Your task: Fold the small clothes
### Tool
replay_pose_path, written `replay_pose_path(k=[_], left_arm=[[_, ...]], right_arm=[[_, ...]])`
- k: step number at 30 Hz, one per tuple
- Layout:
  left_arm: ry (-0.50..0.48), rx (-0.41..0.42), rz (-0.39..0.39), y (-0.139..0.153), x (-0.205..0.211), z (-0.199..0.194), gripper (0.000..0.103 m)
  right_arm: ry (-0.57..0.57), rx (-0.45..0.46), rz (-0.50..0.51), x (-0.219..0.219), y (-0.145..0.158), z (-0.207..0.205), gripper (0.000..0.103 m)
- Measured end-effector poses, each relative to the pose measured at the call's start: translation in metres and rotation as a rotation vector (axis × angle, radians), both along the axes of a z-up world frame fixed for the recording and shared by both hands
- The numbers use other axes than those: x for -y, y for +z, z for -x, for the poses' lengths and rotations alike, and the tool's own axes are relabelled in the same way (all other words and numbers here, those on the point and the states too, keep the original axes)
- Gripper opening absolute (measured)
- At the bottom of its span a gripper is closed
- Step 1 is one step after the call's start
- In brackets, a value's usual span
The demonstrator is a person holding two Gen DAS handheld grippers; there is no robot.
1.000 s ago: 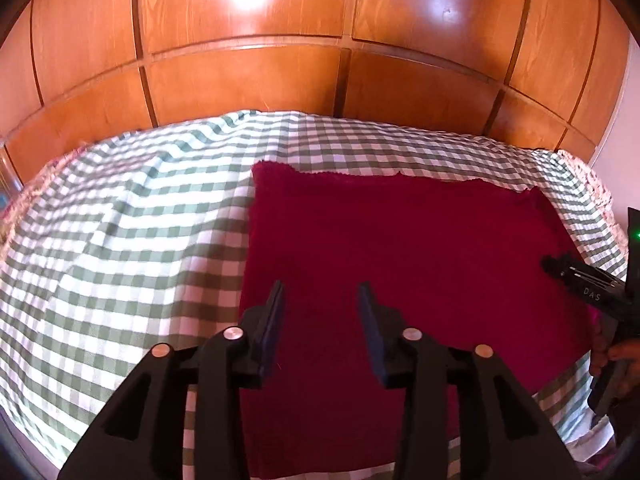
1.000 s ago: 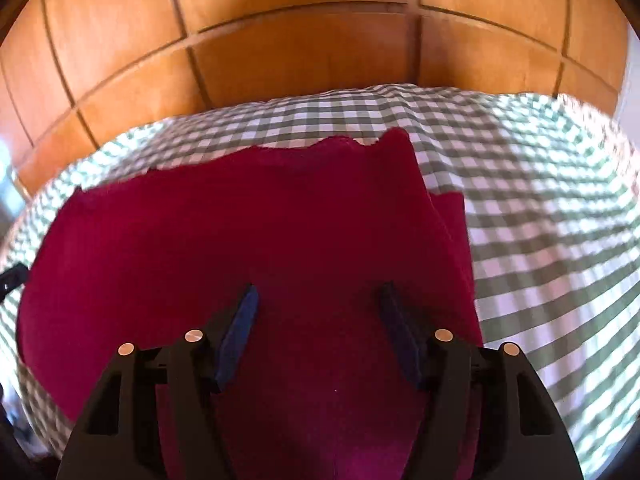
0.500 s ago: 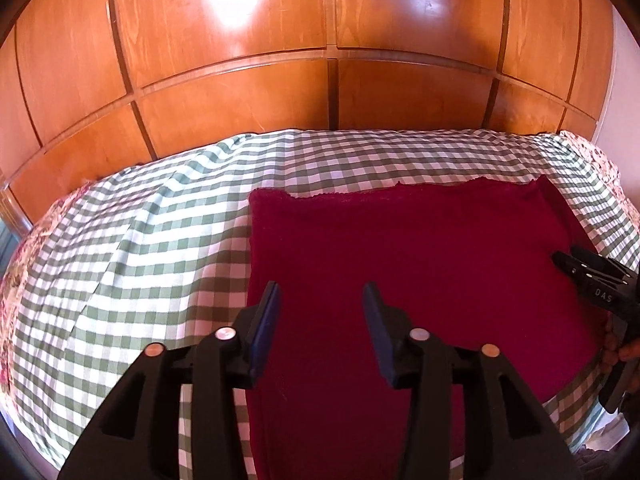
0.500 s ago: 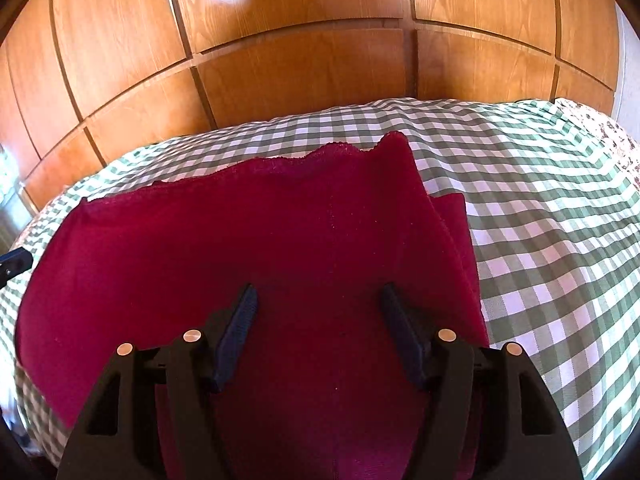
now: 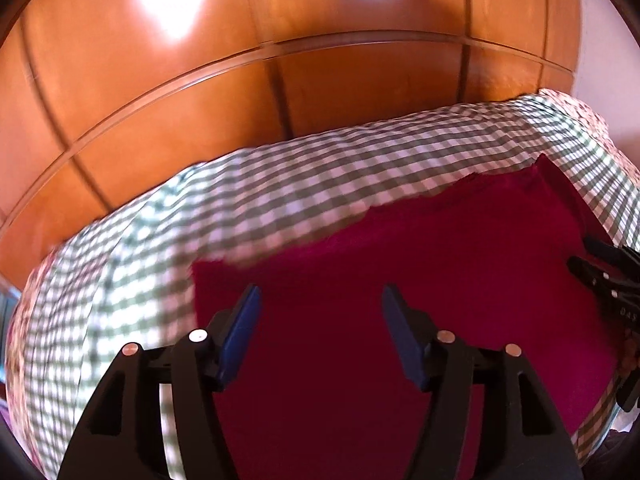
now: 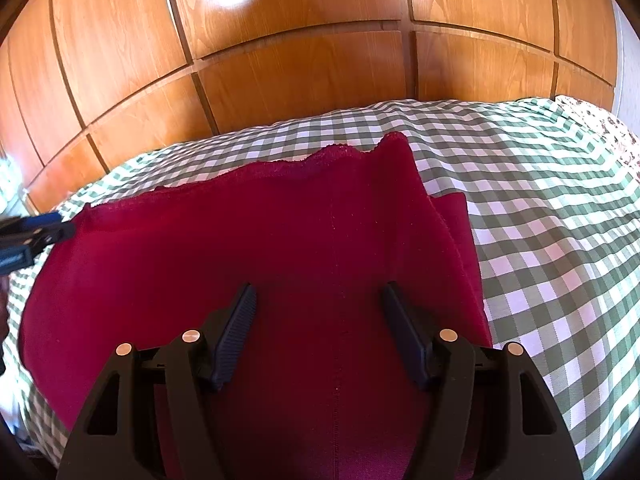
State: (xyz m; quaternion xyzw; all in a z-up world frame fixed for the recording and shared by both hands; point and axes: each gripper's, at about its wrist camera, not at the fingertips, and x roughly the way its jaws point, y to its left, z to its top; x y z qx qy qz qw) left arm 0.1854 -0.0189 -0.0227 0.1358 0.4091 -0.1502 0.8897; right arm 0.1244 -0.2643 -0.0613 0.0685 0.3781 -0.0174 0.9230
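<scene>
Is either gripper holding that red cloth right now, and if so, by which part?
Neither. The left gripper, jaws just opened wider, and the right gripper both stand open above the red cloth, nothing between their pads.

Left gripper (image 5: 318, 300) fingers just opening, nothing between; right gripper (image 6: 318, 298) likewise apart, empty.
</scene>
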Motion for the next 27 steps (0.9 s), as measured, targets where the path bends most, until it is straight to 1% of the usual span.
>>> replay_pose_path(k=[1,4,7,8,9,10,11,12,13,15,16,17,19,20,22,23,25,26,27], left_arm=[[-0.021,-0.011,0.003,-0.001,0.004,-0.006,0.07],[-0.065,-0.027,-0.008,-0.008,0.021,-0.025,0.071],[-0.088,-0.041,-0.041,-0.021,0.038,-0.041,0.071],[-0.1,-0.06,-0.046,-0.028,0.044,-0.047,0.067],[-0.103,-0.072,-0.05,-0.033,0.047,-0.051,0.062],[-0.107,-0.086,-0.051,-0.038,0.049,-0.054,0.041],[-0.123,-0.1,-0.039,-0.044,0.052,-0.054,0.023],[-0.129,-0.08,-0.039,-0.044,0.053,-0.05,0.018],[-0.131,-0.049,-0.056,-0.044,0.056,-0.044,0.008],[-0.136,0.019,-0.087,-0.039,0.06,-0.031,0.006],[-0.13,0.045,-0.082,-0.035,0.059,-0.027,0.006],[-0.116,0.065,-0.067,-0.028,0.056,-0.025,0.006],[-0.076,0.1,-0.008,-0.014,0.048,-0.02,0.006],[-0.064,0.113,0.009,-0.01,0.046,-0.02,0.006],[-0.045,0.147,-0.01,-0.006,0.05,-0.023,0.006],[-0.031,0.15,-0.023,-0.008,0.054,-0.028,0.006],[-0.003,0.138,-0.023,-0.012,0.057,-0.038,0.006],[0.013,0.125,-0.03,-0.018,0.057,-0.044,0.006],[0.042,0.099,-0.059,-0.03,0.058,-0.053,0.006]], right_arm=[[0.001,0.0,-0.001,0.0,0.0,0.0,0.065],[0.002,0.001,-0.005,0.001,0.0,0.0,0.065],[0.011,0.001,-0.008,0.001,0.001,0.0,0.068],[0.011,0.001,-0.006,0.001,0.001,0.0,0.068],[0.012,0.001,-0.005,0.0,0.0,0.0,0.068],[0.012,0.001,-0.006,0.0,0.0,0.0,0.069],[0.012,0.001,-0.007,0.0,0.0,0.0,0.069],[0.011,0.0,-0.008,0.001,0.001,0.0,0.069],[0.01,-0.001,-0.008,0.001,0.001,-0.001,0.069],[0.002,-0.021,0.001,-0.002,0.005,-0.002,0.069],[0.002,-0.034,-0.002,-0.002,0.009,-0.003,0.069],[0.001,-0.042,-0.02,-0.002,0.016,-0.004,0.068],[-0.001,-0.016,-0.062,0.001,0.028,-0.003,0.063],[-0.004,-0.004,-0.063,0.003,0.034,-0.006,0.063],[-0.018,-0.021,-0.042,0.007,0.035,-0.018,0.063],[-0.036,-0.036,-0.024,0.01,0.034,-0.026,0.063],[-0.055,-0.072,-0.001,0.015,0.028,-0.041,0.063],[-0.065,-0.09,0.002,0.018,0.024,-0.047,0.063],[-0.078,-0.115,0.009,0.02,0.016,-0.054,0.063]])
